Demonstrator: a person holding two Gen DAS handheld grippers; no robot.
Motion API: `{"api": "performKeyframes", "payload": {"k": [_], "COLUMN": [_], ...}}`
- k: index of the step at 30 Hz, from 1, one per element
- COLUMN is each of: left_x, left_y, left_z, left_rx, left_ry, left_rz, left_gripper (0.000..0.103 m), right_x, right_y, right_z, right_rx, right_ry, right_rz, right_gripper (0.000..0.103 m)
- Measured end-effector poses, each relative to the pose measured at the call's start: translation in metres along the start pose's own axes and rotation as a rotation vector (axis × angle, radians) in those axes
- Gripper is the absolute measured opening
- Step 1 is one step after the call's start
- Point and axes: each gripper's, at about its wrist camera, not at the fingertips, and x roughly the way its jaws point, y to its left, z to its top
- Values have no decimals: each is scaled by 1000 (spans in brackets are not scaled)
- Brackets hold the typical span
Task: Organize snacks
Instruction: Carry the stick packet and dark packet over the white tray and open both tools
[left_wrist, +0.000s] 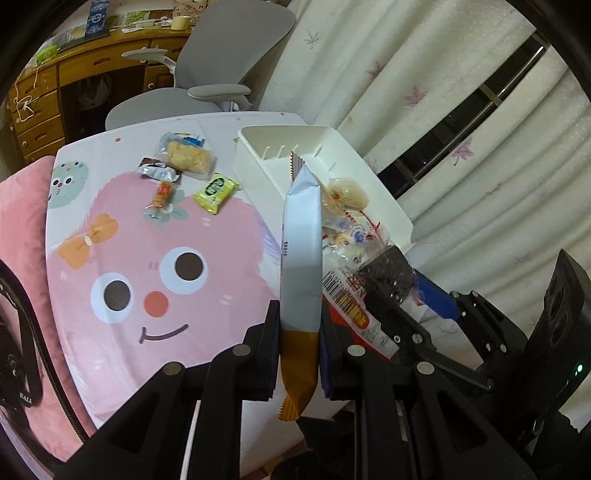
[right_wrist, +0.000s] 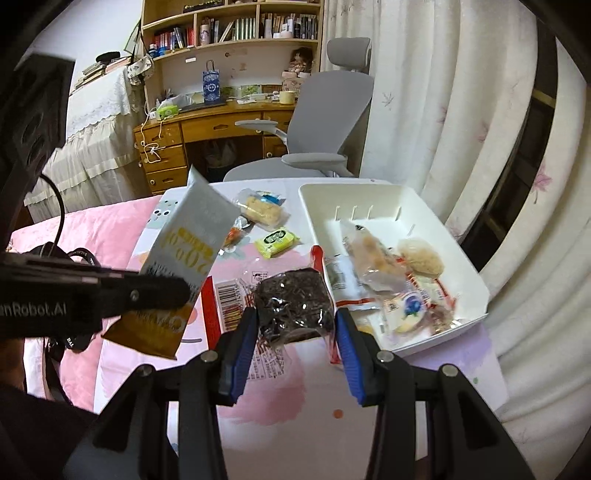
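Observation:
My left gripper (left_wrist: 299, 332) is shut on a tall white and orange snack packet (left_wrist: 301, 258), held edge-on above the table; it also shows in the right wrist view (right_wrist: 184, 258). My right gripper (right_wrist: 295, 332) is shut on a clear pack of dark seeds (right_wrist: 293, 301), held over a red-edged wrapper (right_wrist: 229, 306) near the white tray (right_wrist: 436, 206). The tray (left_wrist: 258, 158) holds several wrapped snacks (right_wrist: 399, 273). Loose snacks lie on the table: a green packet (left_wrist: 216, 192), a rice cake pack (left_wrist: 186, 157), a small orange candy (left_wrist: 162, 194).
The table (left_wrist: 129, 240) has a pink cartoon cover. A pink cushion (left_wrist: 18, 221) lies to its left. A grey office chair (right_wrist: 317, 122), a wooden desk (right_wrist: 207, 125) and bookshelves stand behind. White curtains (right_wrist: 461, 110) hang on the right.

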Motion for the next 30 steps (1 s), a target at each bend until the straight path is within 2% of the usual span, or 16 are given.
{"api": "performKeyframes", "payload": {"k": [6, 14, 30], "left_x": [11, 33, 95], "left_y": [-30, -75, -151], "left_z": [3, 24, 61], "left_rx": [3, -61, -133], "left_ry": [2, -72, -187], "left_rz": [20, 51, 119], "left_gripper": [15, 15, 16], "right_x": [-10, -16, 12], "right_y": [-33, -89, -192], "right_z": [1, 8, 36], "right_rx": [-31, -92, -231], "right_ry": [-15, -26, -56], "right_rz": [25, 91, 179], "right_gripper": [42, 42, 43]}}
